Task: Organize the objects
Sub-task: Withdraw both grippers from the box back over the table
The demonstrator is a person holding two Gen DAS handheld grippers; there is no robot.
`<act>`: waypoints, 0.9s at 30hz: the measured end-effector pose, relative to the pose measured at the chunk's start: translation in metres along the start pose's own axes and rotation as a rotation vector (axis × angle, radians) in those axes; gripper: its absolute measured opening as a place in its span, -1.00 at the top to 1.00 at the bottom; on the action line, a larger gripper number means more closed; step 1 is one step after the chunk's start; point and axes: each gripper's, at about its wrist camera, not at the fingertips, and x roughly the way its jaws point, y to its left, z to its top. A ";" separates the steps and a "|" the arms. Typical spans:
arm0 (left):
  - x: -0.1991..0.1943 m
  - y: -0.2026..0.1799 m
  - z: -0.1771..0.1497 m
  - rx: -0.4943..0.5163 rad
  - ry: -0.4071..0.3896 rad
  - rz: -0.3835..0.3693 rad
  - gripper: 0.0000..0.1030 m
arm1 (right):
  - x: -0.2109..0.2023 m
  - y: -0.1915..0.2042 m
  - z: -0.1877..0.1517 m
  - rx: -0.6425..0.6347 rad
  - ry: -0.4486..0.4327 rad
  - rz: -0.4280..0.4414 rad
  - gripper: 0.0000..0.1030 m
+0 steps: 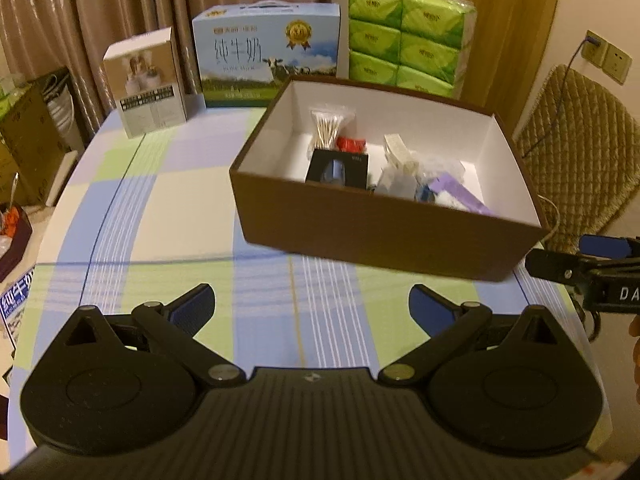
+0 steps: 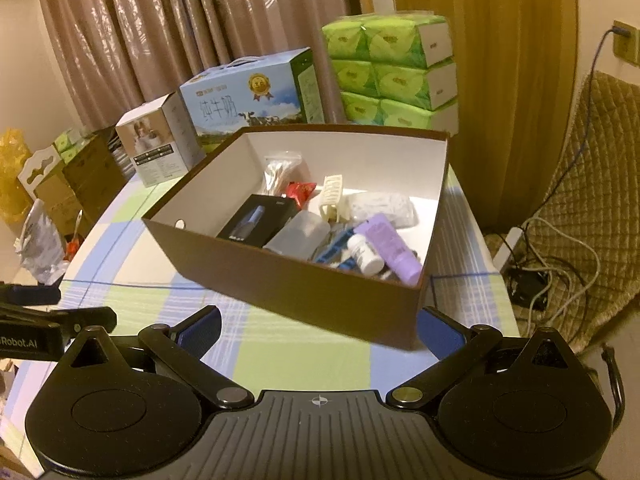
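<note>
Both hand-held grippers spread empty, white bottle in brown box only right view shows

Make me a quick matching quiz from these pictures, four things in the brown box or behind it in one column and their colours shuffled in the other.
Things:
1. squeeze tube
2. tissue packs
3. hair claw clip
4. milk carton

Colours:
A. cream
B. blue with a cow picture
C. lilac
D. bright green

Pairs: 1-C, 2-D, 3-A, 4-B. The tube and clip lie inside the brown box; the packs and carton stand behind it.
</note>
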 end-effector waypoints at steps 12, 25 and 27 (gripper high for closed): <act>-0.040 0.029 -0.039 0.027 0.008 -0.039 -0.98 | -0.039 0.046 -0.042 0.040 0.004 -0.033 -0.96; -0.069 0.055 -0.075 0.053 0.014 -0.099 -0.98 | -0.064 0.091 -0.080 0.046 0.021 -0.051 -0.96; -0.072 0.058 -0.078 0.055 0.009 -0.103 -0.98 | -0.066 0.096 -0.083 0.045 0.021 -0.054 -0.96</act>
